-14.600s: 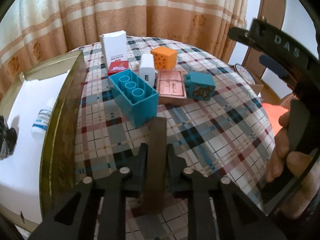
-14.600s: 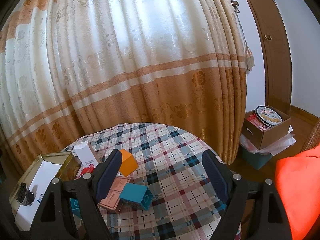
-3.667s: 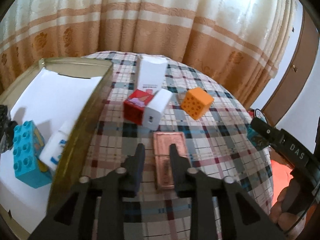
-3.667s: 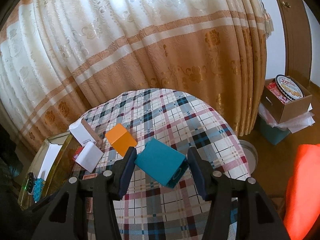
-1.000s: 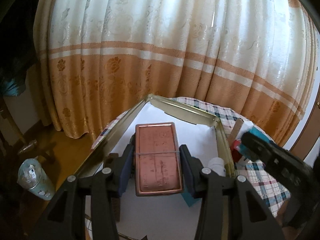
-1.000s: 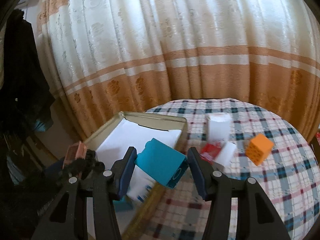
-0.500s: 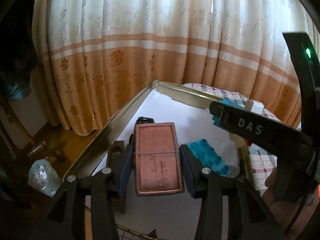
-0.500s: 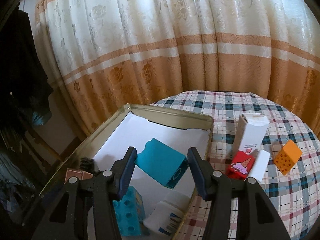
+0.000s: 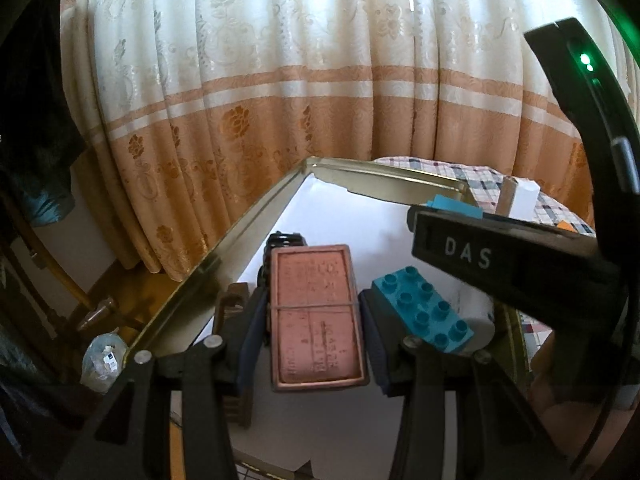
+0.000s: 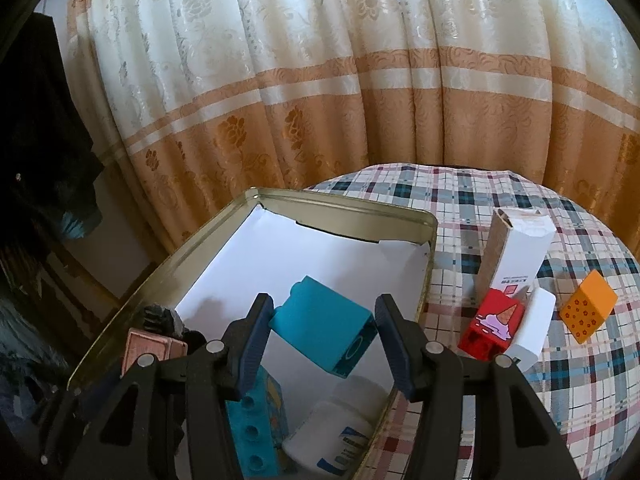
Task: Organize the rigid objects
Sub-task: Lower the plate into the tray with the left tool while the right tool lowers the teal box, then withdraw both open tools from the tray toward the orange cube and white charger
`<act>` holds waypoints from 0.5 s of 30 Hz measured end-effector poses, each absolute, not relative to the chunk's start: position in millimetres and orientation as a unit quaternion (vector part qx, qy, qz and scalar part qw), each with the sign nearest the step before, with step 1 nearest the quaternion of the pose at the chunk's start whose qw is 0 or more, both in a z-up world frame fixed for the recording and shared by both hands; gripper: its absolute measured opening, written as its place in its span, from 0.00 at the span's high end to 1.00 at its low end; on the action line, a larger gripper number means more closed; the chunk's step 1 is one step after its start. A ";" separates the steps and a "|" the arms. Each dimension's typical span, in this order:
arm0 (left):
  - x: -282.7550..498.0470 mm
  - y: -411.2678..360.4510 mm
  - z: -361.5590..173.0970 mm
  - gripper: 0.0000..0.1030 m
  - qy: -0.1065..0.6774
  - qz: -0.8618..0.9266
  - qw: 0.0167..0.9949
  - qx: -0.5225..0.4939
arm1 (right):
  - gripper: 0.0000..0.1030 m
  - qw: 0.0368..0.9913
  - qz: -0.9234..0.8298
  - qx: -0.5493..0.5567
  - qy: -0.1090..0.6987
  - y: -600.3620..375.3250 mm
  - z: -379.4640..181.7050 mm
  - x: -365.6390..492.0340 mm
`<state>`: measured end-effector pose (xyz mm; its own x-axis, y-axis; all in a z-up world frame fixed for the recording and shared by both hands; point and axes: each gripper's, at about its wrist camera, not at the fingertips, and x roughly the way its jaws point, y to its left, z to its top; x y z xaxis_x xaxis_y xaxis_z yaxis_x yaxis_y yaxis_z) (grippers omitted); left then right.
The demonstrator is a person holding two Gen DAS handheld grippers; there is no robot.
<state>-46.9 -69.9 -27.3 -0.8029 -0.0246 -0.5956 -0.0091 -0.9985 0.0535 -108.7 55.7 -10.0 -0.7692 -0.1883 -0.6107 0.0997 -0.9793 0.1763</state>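
Left gripper (image 9: 316,316) clamps a copper case (image 9: 316,316); right gripper (image 10: 324,332) clamps a tilted teal block (image 10: 324,332) over the tin (image 10: 344,204). Released askew, either may land on the studded brick (image 9: 424,308).

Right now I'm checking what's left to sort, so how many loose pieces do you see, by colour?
Teal: 2, held block, studded brick
Copper: 1, tin
White: 3, bottle, carton, small box
Red: 1, block
Orange: 1, cube
Total: 8
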 end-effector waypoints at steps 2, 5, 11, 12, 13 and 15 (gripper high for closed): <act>-48.5 -68.4 -29.1 0.56 -0.034 -0.947 0.013 0.319 | 0.45 0.086 -0.936 0.333 -0.068 55.7 -11.7 -109.6; -49.5 -67.1 -31.4 0.47 -0.042 -0.944 0.029 0.325 | 0.41 0.100 -0.936 0.330 -0.074 56.4 -10.9 -109.1; -51.1 -69.6 -33.9 0.14 -0.039 -0.941 0.048 0.334 | 0.30 0.100 -0.944 0.304 -0.083 60.0 -6.9 -99.1; -50.5 -69.3 -33.3 0.14 -0.039 -0.941 0.049 0.332 | 0.30 0.098 -0.945 0.300 -0.087 61.6 -6.1 -97.3; -50.8 -68.9 -33.5 0.11 -0.041 -0.941 0.051 0.332 | 0.29 0.094 -0.947 0.294 -0.093 64.7 -4.6 -94.7; -50.1 -66.8 -32.9 0.11 -0.047 -0.941 0.056 0.330 | 0.29 0.087 -0.951 0.279 -0.101 71.2 -1.4 -88.9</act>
<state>-50.1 -66.8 -32.9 -0.7765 -0.1354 -0.6154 0.0737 -0.9895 0.1247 -88.9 71.2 -1.4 -0.8293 -0.2213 -0.5131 0.1081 -0.9644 0.2412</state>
